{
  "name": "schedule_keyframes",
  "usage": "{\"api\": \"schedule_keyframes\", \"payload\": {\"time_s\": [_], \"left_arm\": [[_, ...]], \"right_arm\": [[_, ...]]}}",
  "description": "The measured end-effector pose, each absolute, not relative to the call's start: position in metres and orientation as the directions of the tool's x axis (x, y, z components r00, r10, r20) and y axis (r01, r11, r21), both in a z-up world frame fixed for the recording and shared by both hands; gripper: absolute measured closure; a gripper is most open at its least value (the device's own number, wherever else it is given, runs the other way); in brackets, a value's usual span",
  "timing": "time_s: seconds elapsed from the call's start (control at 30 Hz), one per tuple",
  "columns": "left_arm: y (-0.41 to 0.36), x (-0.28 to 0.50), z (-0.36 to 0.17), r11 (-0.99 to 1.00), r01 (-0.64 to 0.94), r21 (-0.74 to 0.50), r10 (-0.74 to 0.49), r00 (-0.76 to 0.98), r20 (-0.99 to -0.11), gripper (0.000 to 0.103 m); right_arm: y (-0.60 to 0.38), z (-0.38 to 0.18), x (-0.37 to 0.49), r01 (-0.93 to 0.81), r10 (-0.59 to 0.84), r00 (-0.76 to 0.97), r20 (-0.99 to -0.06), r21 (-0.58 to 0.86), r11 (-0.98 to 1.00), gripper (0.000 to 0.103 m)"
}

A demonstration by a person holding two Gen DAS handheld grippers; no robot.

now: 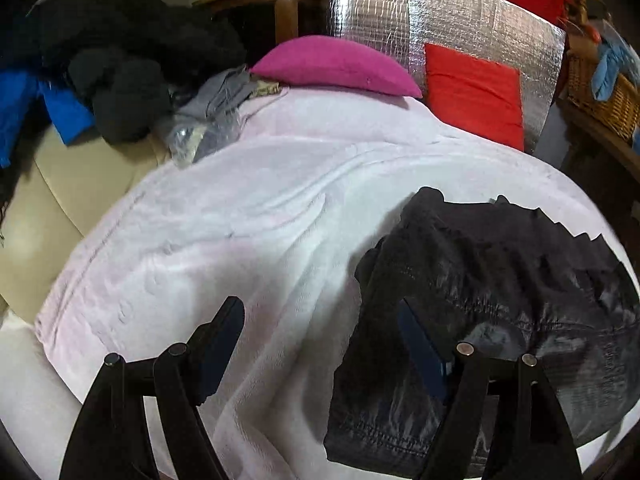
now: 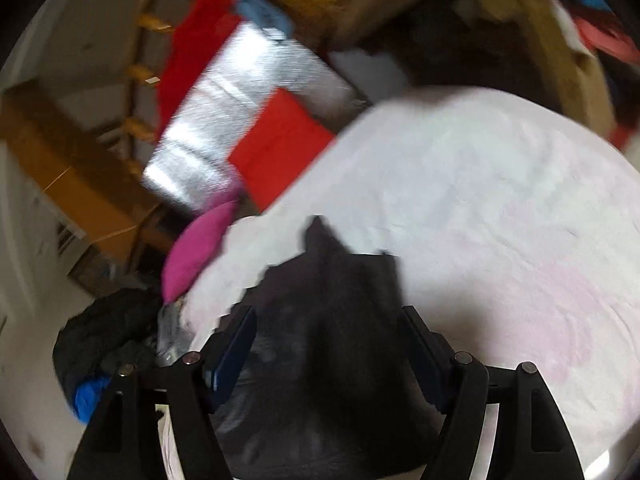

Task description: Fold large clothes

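A dark, slightly shiny garment (image 1: 492, 292) lies bunched on a pale pink blanket (image 1: 248, 240), at the right in the left wrist view. My left gripper (image 1: 320, 344) is open and empty above the blanket, its right finger over the garment's left edge. In the blurred right wrist view the same dark garment (image 2: 324, 344) lies between and below the fingers of my right gripper (image 2: 328, 352), which is open; I cannot tell whether the fingers touch the cloth.
A magenta cushion (image 1: 336, 66) and a red cushion (image 1: 476, 96) lean at the blanket's far end against a silver foil panel (image 1: 460, 20). A pile of black and blue clothes (image 1: 100, 72) lies at the far left. A wicker basket (image 1: 600, 96) stands at the right.
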State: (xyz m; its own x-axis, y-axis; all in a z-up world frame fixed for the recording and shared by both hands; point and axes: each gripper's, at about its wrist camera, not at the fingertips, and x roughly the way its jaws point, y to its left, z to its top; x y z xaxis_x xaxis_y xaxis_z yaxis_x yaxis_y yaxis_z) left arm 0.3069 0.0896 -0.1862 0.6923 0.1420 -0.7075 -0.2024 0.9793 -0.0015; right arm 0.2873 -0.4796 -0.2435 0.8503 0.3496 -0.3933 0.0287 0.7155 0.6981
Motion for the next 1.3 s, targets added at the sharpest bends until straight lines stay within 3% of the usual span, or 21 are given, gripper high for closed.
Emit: {"api": "schedule_keyframes", "payload": {"time_s": [0.1,0.23,0.3,0.43,0.67,1.03,1.3], "left_arm": [[0.086,0.308,-0.185,0.978,-0.206,0.042,0.177,0.702,-0.689,0.024],[0.083,0.307,-0.184,0.978,-0.192,0.082,0.196,0.714,-0.672,0.024],[0.082,0.306,-0.184,0.977,-0.188,0.098,0.205,0.718,-0.665,0.024],[0.082,0.305,-0.183,0.976,-0.187,0.114,0.216,0.725,-0.654,0.024],[0.08,0.305,-0.183,0.975,-0.18,0.132,0.222,0.728,-0.649,0.024],[0.08,0.307,-0.186,0.973,-0.174,0.153,0.232,0.721,-0.653,0.024],[0.077,0.311,-0.19,0.98,-0.136,0.147,0.2,0.717,-0.668,0.024]], "right_arm": [[-0.456,-0.247,0.305,0.0,0.403,0.798,-0.448,0.669,0.743,0.027],[-0.434,-0.277,0.339,0.103,0.385,0.656,-0.649,0.582,0.806,0.027],[-0.429,-0.278,0.344,0.108,0.362,0.642,-0.676,0.546,0.831,0.027],[-0.433,-0.271,0.339,0.1,0.369,0.663,-0.651,0.566,0.819,0.027],[-0.473,-0.25,0.317,0.059,0.399,0.791,-0.464,0.707,0.705,0.027],[-0.511,-0.271,0.307,0.168,0.377,0.778,-0.503,0.745,0.646,0.027],[-0.517,-0.277,0.307,0.156,0.404,0.765,-0.501,0.754,0.638,0.026]]}}
